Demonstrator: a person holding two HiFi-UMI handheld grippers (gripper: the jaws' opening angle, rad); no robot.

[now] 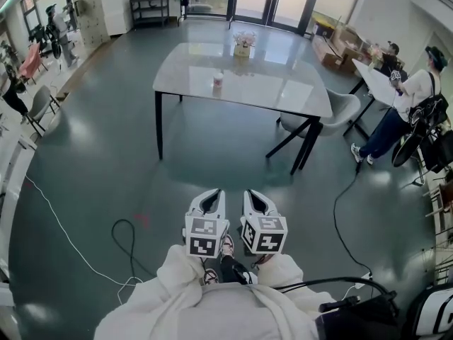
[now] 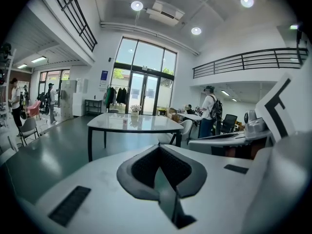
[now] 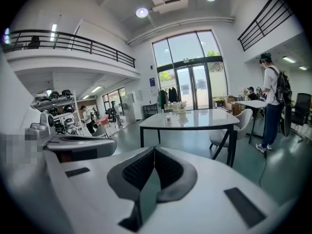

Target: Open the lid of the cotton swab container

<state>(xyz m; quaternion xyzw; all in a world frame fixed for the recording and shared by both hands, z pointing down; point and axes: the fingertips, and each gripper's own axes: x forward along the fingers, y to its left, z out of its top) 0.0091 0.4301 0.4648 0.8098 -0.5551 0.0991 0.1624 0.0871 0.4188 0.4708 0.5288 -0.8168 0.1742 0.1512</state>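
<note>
The cotton swab container (image 1: pixel 218 81) is a small pale cylinder with a pinkish lid, upright on the grey table (image 1: pixel 283 91) far ahead; it also shows as a tiny container (image 2: pixel 125 122) in the left gripper view and as the same small container (image 3: pixel 168 118) in the right gripper view. My left gripper (image 1: pixel 211 201) and right gripper (image 1: pixel 257 202) are held side by side near my body, well short of the table. Both are shut with nothing between their jaws. The left gripper (image 2: pixel 157 149) and right gripper (image 3: pixel 153 151) each point toward the table.
A vase of flowers (image 1: pixel 244 46) stands at the table's far edge. A grey chair (image 1: pixel 333 115) sits at the table's right. Cables (image 1: pixel 127 243) lie on the floor near my feet. People (image 1: pixel 403 108) stand at a second table on the right; chairs (image 1: pixel 39 105) line the left wall.
</note>
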